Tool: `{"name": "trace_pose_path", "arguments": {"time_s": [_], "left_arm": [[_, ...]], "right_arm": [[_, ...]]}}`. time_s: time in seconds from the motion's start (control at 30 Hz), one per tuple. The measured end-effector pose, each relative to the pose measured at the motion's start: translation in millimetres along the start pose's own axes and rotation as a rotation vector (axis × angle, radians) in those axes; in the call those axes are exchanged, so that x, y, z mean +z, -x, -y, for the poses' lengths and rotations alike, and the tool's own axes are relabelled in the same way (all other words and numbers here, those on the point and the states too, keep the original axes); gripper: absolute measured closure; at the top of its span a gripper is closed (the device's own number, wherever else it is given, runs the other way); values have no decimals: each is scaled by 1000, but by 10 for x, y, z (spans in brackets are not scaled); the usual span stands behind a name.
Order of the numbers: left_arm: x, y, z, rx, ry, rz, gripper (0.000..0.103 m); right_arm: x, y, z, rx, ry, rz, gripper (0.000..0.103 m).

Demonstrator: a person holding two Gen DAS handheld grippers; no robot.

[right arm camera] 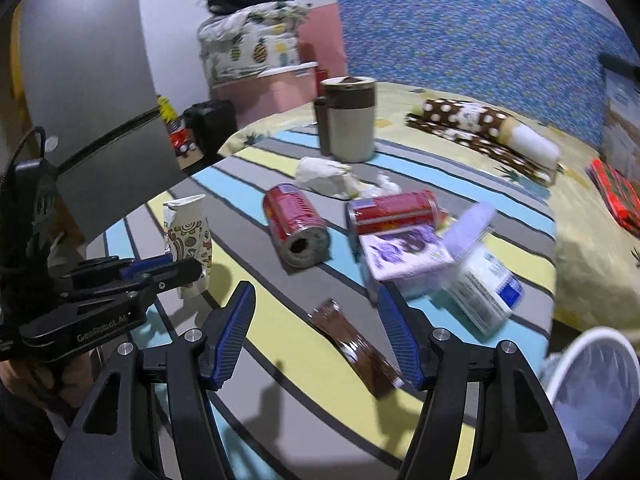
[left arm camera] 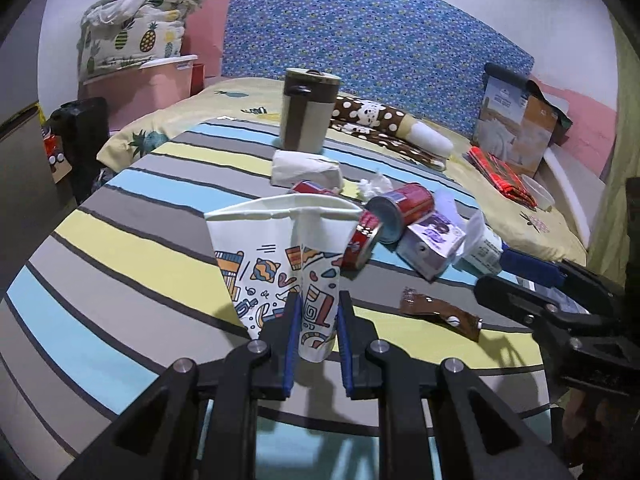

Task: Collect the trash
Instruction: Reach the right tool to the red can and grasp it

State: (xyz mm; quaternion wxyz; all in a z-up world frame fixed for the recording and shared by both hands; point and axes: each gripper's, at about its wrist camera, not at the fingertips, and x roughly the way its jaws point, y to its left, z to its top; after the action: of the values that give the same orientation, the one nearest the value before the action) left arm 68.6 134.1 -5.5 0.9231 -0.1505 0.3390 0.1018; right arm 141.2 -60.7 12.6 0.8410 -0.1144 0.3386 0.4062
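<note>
My left gripper (left arm camera: 318, 304) is shut on the base of a crushed patterned paper cup (left arm camera: 280, 256), held upright over the striped bedspread; the cup also shows in the right wrist view (right arm camera: 188, 240). My right gripper (right arm camera: 316, 308) is open and empty, with a brown wrapper (right arm camera: 354, 344) between its fingers on the bed. Beyond lie two red cans (right arm camera: 296, 226) (right arm camera: 394, 208), a purple-and-white carton (right arm camera: 404, 256), a white tub (right arm camera: 484, 286) and crumpled tissue (right arm camera: 326, 176). The right gripper also shows in the left wrist view (left arm camera: 520, 276).
A white mesh bin (right arm camera: 592, 396) stands at the lower right. A beige and brown jug (right arm camera: 350, 120) stands further back on the bed. A polka-dot roll (right arm camera: 488, 132), a pink box with bedding (right arm camera: 260, 76) and a grey cabinet (right arm camera: 100, 120) surround the bed.
</note>
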Motion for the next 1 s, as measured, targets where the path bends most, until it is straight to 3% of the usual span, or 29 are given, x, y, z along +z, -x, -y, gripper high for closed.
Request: {"name": "trace_pose_path", "arguments": {"time_s": [0.5,1.0], "left_arm": [[-4,-97,-326,16,47,-14,85],[26,-207,-437,-3,38,-29,85]], "right_arm": [[175,-638,-77,74,114,-97,38],[237,-863,-137,131,189,-132,38]]}}
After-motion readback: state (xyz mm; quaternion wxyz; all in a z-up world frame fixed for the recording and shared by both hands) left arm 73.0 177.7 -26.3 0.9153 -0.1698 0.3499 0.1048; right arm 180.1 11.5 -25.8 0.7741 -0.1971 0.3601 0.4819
